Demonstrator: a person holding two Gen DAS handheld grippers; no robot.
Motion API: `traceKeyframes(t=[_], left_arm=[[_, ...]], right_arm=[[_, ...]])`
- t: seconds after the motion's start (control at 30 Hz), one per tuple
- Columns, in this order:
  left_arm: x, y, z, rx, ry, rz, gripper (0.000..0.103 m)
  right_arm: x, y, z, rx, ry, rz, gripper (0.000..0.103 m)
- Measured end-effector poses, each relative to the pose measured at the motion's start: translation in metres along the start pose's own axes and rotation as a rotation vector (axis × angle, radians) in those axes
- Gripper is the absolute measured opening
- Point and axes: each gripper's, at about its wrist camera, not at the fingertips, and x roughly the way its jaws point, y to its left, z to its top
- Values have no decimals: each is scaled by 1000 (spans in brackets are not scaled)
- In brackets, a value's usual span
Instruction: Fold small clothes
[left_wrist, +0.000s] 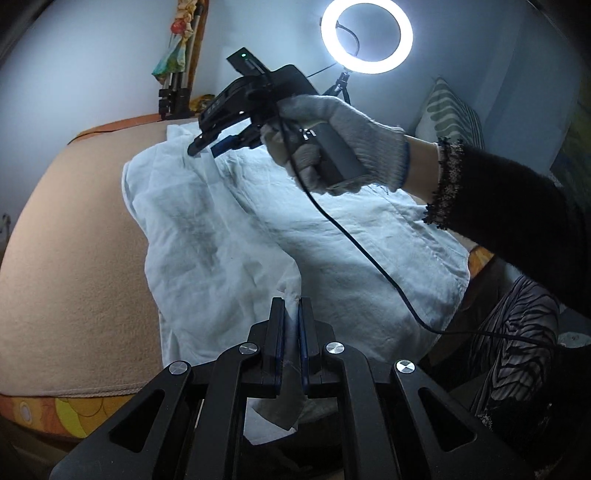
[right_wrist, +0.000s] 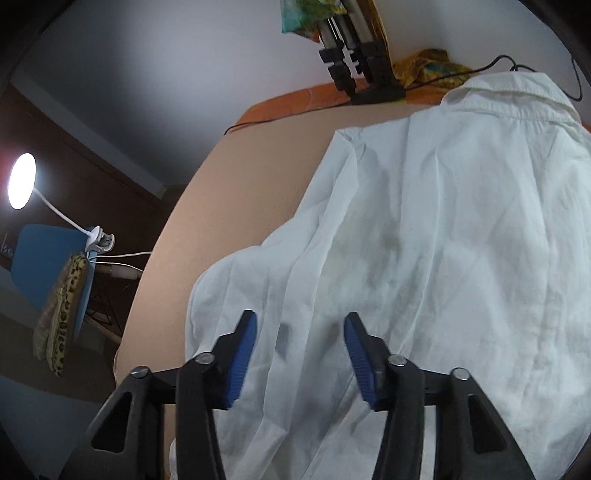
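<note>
- The left gripper (left_wrist: 291, 317) is sitting at the bottom centre of the left wrist view, its jaws pressed together on a pinch of white fabric.
- The right gripper (left_wrist: 207, 146) is showing in the upper middle of that view, tilting down toward the left.
- The right hand (left_wrist: 332, 144), in a grey knit glove, is wrapping around the gripper's handle, with a dark sleeve running off to the right edge.
- In the right wrist view, the right gripper (right_wrist: 300, 332) is holding its blue pads (right_wrist: 243, 354) apart, gripping nothing.
</note>
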Motion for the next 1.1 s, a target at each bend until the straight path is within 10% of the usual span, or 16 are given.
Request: traceKeyframes(t=[0.1, 0.33, 0.57, 0.67, 0.73, 0.87, 0.93, 0.97, 1.1], left_arm=[[1, 0, 0, 11, 14, -6, 7], [-31, 18, 0, -103, -33, -56, 31], [-32, 68, -24, -364, 9, -39, 31], [-15, 65, -29, -374, 84, -54, 31], [-6, 58, -30, -343, 125, -24, 31], [0, 52, -26, -313, 134, 11, 31], [2, 52, -25, -314, 126, 12, 25], [4, 52, -24, -313, 128, 6, 6], [4, 49, -25, -295, 106, -1, 2]], right_arm=[[-1, 6, 0, -45, -35, -31, 3], [-3, 4, 0, -88, -65, -130, 2], [-2, 3, 2, -80, -81, -157, 2], [-3, 0, 1, -51, -62, -129, 10], [-7, -1, -3, -38, -55, -111, 34], [-9, 2, -11, -35, -35, -61, 40], [-6, 6, -13, -46, -25, -62, 40], [-4, 8, -14, -51, -23, -62, 40], [5, 20, -19, -98, -19, -93, 17]])
